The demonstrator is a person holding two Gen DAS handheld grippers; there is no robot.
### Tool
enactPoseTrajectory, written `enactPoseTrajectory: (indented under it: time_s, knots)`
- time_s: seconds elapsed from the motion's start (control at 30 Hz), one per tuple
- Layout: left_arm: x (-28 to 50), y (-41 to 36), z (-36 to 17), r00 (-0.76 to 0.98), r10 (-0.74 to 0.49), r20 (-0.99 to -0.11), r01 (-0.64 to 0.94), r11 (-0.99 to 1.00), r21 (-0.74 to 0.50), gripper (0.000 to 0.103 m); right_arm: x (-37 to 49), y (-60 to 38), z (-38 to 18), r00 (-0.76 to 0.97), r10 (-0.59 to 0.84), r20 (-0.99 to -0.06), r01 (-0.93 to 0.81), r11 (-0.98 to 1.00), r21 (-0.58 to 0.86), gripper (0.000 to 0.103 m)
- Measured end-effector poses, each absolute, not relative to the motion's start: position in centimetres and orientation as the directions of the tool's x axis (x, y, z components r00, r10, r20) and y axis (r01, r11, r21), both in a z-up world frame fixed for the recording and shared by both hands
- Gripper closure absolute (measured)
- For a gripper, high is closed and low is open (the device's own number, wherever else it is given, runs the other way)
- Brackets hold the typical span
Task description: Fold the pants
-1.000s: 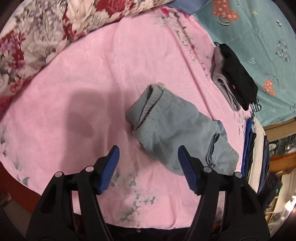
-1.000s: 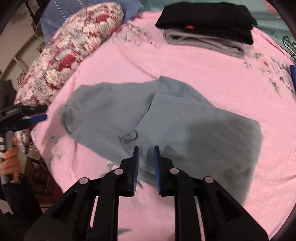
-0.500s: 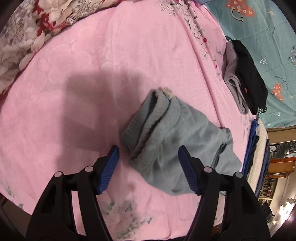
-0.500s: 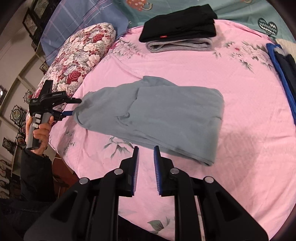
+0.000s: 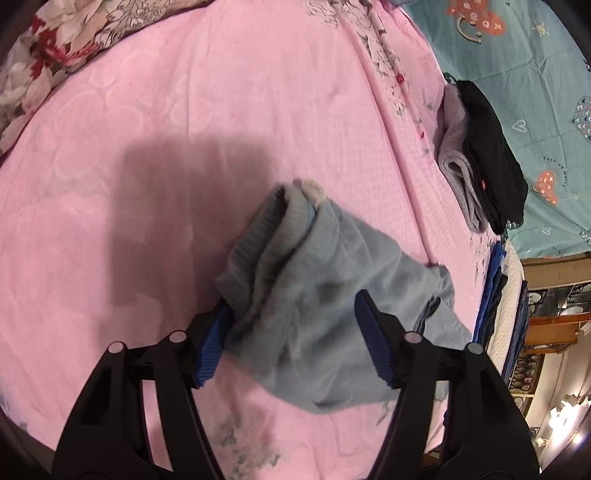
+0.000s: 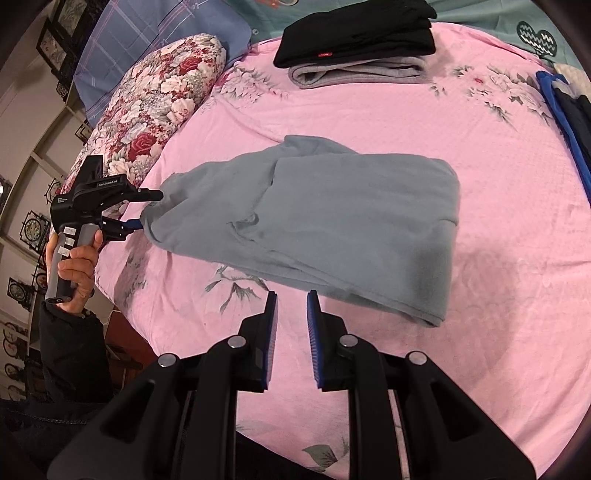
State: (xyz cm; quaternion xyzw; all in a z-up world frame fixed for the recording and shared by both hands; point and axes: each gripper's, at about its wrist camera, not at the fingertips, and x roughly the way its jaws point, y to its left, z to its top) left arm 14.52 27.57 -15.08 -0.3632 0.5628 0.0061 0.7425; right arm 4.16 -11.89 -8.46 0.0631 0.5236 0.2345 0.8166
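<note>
Left tool (image 5: 291,339), wide open, has advanced to straddle the grey pants' (image 6: 325,214) waistband end; right tool (image 6: 291,341), barely parted and empty, has backed off; next fold pending.

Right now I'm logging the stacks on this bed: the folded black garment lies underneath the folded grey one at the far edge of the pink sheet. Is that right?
Not quite. The order is reversed: the folded black garment lies on top of the folded grey one. The right wrist view shows it plainly. They do sit at the far edge of the pink sheet.
</note>
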Motion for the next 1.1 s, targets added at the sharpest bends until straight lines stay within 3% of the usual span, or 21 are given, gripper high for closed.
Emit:
enactPoseTrajectory:
  time_s: [0.03, 0.13, 0.53, 0.9, 1.1]
  knots:
    - [14.8, 27.8, -15.2, 0.363, -0.369, -0.855, -0.427, 0.750, -0.505, 0.074, 4.2, -12.0, -8.5, 0.344, 0.448, -0.825, -0.310, 0.884, 0.351, 0.085]
    - [15.0, 28.3, -15.4, 0.393, -0.372, -0.841, -0.420, 0.741, -0.524, 0.084, 4.4, -11.9, -8.6, 0.340, 0.446, -0.828, -0.305, 0.885, 0.351, 0.085]
    - [10.3, 24.3, -7.1, 0.604, -0.401, -0.689, -0.158, 0.787, -0.596, 0.087, 7.6, -5.9, -8.2, 0.337, 0.400, -0.852, -0.388, 0.884, 0.261, 0.085]
    - [11.8, 19.6, -6.6, 0.546, -0.460, -0.700, -0.064, 0.811, -0.582, 0.087, 15.3, 4.2, -14.1, 0.218, 0.313, -0.924, -0.429, 0.882, 0.197, 0.093]
    - [12.2, 14.5, -5.0, 0.513, -0.485, -0.708, 0.019, 0.831, -0.556, 0.088, 13.8, -0.4, -9.5, 0.295, 0.390, -0.872, -0.409, 0.877, 0.253, 0.094]
